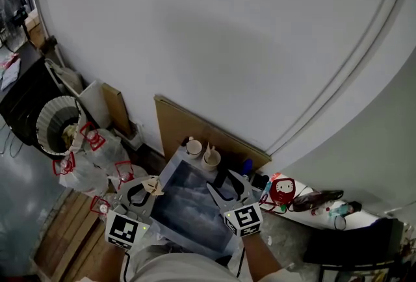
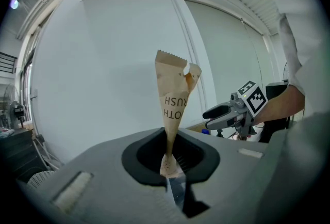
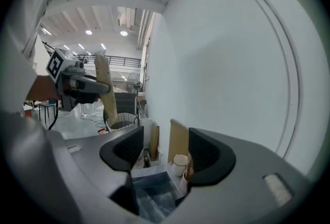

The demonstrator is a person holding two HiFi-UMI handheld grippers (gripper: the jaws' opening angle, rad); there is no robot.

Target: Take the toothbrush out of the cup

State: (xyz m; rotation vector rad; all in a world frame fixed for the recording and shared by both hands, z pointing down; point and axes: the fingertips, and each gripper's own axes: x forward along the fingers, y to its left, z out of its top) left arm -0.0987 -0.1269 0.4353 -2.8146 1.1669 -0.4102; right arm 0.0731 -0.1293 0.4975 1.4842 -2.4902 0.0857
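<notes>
Left gripper view: we see a brown paper toothbrush packet point(image 2: 172, 99) rising from between the jaws, held in the air well apart from both cups. Its top edge is ragged, and we cannot tell whether a brush is inside.
Left gripper point(image 2: 170, 158): jaws nearly together, pinching the packet's narrow lower end.
Right gripper point(image 3: 164, 148): jaws spread wide with nothing gripped; through the gap we look down on the table and the cups.
Nearer cup point(image 1: 211, 158): white, at the table's far end. Something slim pokes up from it, too small for us to name.
Farther cup point(image 1: 194, 147): white, just beside the first and closer to the wall; its mouth shows dark.
Table point(image 1: 185, 206): grey mottled top, lying between our two grippers.
Bin point(image 1: 55, 119): round and ribbed, on the floor to the left, with rubbish in it.
Bags point(image 1: 88, 167): white plastic with red print, heaped beside the bin.
</notes>
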